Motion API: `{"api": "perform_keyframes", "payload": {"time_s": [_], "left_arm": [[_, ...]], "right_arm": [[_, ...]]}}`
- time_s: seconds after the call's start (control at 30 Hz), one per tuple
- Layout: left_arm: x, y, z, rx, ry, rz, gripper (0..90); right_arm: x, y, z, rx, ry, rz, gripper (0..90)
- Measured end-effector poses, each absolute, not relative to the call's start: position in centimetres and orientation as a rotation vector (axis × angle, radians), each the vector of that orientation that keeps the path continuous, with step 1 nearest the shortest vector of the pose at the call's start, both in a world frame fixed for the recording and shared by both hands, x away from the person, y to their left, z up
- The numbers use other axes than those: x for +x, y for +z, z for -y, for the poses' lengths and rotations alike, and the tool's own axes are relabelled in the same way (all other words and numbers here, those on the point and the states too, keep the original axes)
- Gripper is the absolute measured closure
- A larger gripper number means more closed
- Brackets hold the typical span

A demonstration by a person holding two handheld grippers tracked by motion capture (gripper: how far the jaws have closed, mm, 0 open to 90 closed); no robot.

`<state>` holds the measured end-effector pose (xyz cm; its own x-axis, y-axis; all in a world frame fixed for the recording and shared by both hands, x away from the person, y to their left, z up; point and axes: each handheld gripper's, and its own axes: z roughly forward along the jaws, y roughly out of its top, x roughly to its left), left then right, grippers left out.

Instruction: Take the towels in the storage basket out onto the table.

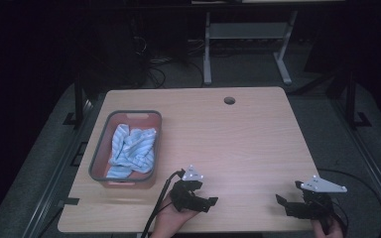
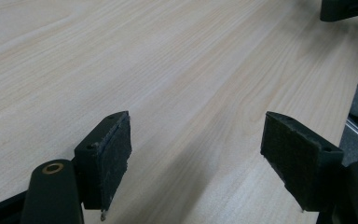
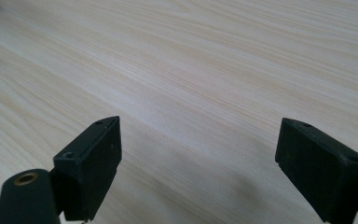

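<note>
On table [image 1: 248, 144], near edge: my left gripper [image 1: 203, 201] and right gripper [image 1: 285, 204], both spread wide, nothing between the jaws, resting low over bare wood. Cloth [image 1: 131, 151]: striped blue-white, crumpled inside bin [image 1: 95, 153], far left, well apart from both tools. Step, as I judge it: reach for cloth. I keep left jaws wide, come in over the rim, pinch one raised fold, not the bin wall

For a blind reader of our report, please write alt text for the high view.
A person's hands hold the left gripper and right gripper, both open, low over the near edge of a wooden table. At the table's left, a grey basket holds a crumpled blue-and-white striped cloth.
</note>
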<state>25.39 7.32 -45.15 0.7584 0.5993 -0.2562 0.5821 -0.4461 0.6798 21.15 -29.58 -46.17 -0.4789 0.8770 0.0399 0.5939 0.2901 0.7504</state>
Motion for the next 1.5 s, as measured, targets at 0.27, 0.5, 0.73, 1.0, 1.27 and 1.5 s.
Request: {"api": "perform_keyframes", "payload": {"time_s": [0.27,0.5,0.73,1.0,1.27,1.5], "left_arm": [[25.7,-45.1,-7.4,2.148,0.018,-0.886,24.2],[25.8,-44.3,-7.1,2.154,0.021,-0.88,24.0],[27.0,-42.8,-6.4,2.161,-0.034,-0.864,23.7],[29.2,-41.4,-5.5,2.187,-0.058,-0.862,23.1],[31.2,-39.8,-4.6,2.21,-0.032,-0.873,23.4],[32.4,-39.2,-4.5,2.208,-0.068,-0.879,23.1]], "right_arm": [[21.2,-46.2,29.5,1.327,1.019,-2.182,13.8],[21.2,-46.1,29.3,1.318,1.013,-2.18,13.8],[21.4,-46.0,29.3,1.309,1.016,-2.183,13.8],[21.1,-45.7,29.4,1.308,1.016,-2.165,13.8],[21.3,-45.7,29.4,1.304,1.017,-2.166,13.8],[21.3,-45.7,29.4,1.306,1.019,-2.168,13.8]]}}
